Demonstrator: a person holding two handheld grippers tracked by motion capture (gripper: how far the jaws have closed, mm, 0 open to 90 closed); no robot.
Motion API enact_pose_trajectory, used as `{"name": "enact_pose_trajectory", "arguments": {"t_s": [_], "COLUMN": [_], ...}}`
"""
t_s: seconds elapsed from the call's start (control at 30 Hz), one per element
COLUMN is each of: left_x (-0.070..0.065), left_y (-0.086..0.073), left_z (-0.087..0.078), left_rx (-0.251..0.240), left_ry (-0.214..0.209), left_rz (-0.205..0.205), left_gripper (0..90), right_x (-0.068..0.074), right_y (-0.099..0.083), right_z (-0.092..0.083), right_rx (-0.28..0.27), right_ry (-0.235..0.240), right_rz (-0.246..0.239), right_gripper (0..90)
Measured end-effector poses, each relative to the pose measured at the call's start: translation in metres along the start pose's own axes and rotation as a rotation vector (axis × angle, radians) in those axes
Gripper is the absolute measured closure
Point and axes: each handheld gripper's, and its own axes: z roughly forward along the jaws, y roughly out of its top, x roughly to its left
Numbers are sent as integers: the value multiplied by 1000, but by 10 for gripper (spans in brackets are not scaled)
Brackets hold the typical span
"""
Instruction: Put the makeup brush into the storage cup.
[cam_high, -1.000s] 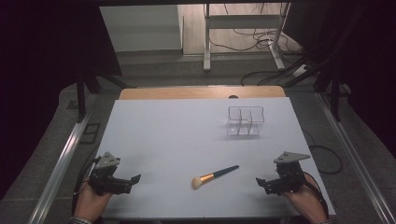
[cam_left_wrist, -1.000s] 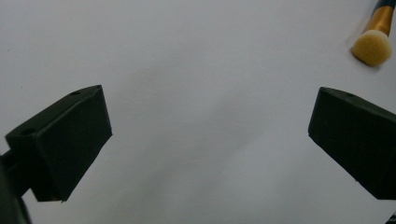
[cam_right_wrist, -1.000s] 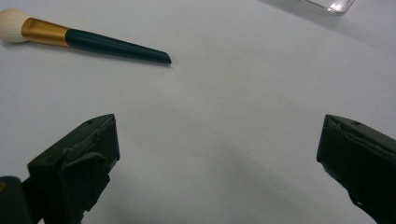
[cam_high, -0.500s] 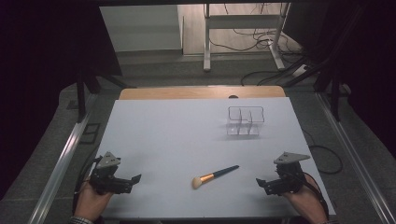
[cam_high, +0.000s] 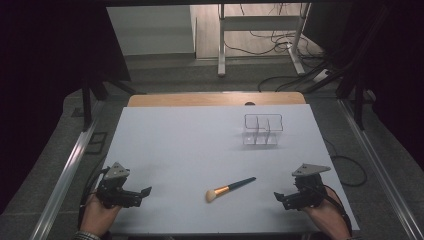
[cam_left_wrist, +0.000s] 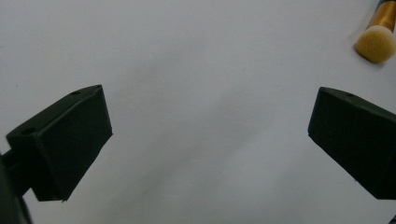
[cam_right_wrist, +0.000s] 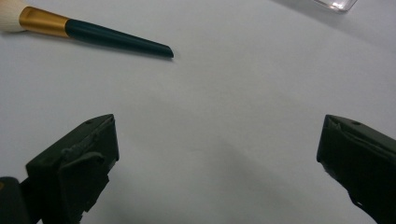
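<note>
High view: makeup brush (cam_high: 230, 188) lies between both grippers — jaws wide.

Beyond the white table (cam_high: 175, 145), cables (cam_high: 280, 40) trail across the lit wood-look floor (cam_high: 250, 30).

A white table (cam_high: 175, 150) carries a makeup brush (cam_high: 230, 188) and clear organizer (cam_high: 262, 130).

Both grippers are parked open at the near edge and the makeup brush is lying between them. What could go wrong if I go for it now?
The makeup brush lies flat on the smooth white table; its round, tapered handle may roll or skid away as the right gripper closes.

Its soft bristle head points toward the left gripper; pinching there would likely slip or crush the bristles.

The clear organizer looks light and hard to see; a carried brush could knock it.
</note>
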Motion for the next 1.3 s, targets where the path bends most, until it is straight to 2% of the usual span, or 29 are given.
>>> {"name": "enact_pose_trajectory", "arguments": {"t_s": [0.27,0.47,0.7,0.97,1.3], "left_x": [0,1,1,1,1], "left_y": [0,-1,-1,0,0], "left_z": [0,-1,0,1,2], "left_rx": [17,10,13,23,26], "left_ry": [-10,-10,-3,-15,-13], "left_rz": [-13,-23,-18,-24,-19], "left_gripper": [6,7,7,9,9], "right_x": [4,6,7,10,14], "right_y": [5,9,12,17,27], "right_z": [0,0,1,1,2], "right_rx": [13,17,27,19,38], "right_ry": [1,3,2,3,6], "right_rz": [-11,-12,-19,-29,-70], "right_gripper": [0,0,0,0,0]}}
